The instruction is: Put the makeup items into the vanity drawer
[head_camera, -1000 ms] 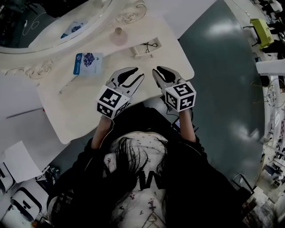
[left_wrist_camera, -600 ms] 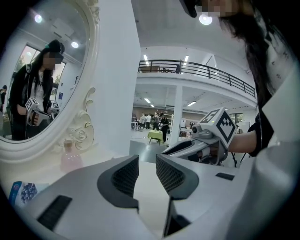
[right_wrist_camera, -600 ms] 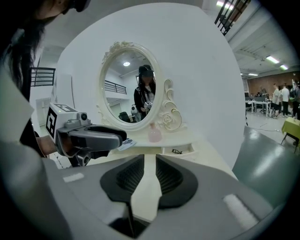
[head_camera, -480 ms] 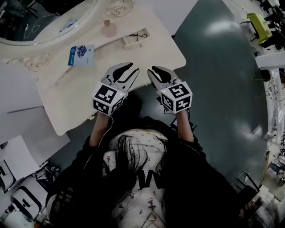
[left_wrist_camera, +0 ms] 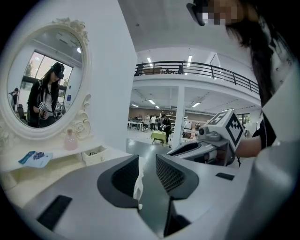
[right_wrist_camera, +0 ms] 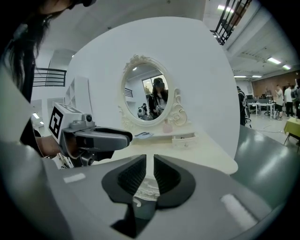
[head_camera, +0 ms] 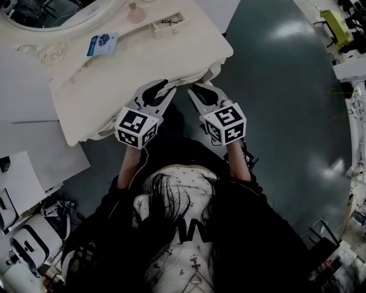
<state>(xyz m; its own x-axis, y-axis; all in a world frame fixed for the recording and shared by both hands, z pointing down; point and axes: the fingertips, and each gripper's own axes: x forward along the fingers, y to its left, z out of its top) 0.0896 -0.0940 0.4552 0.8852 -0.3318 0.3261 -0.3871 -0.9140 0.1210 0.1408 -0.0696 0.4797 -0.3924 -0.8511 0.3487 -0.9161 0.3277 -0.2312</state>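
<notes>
Hovering at curved cream vanity (head_camera: 143,57), ribbed left tongs (head_camera: 170,89), right tongs (head_camera: 195,87) narrowly apart

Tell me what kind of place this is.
Probably a large open hall, a lab or workshop rather than a home. The white vanity table with its oval mirror stands on a glossy grey floor, with a railed balcony above and people far off.

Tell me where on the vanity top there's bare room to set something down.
The broad middle of the vanity top is bare, from the blue packet forward to the front edge. The back strip is crowded: packet, pink bottle and small drawer box.
</notes>
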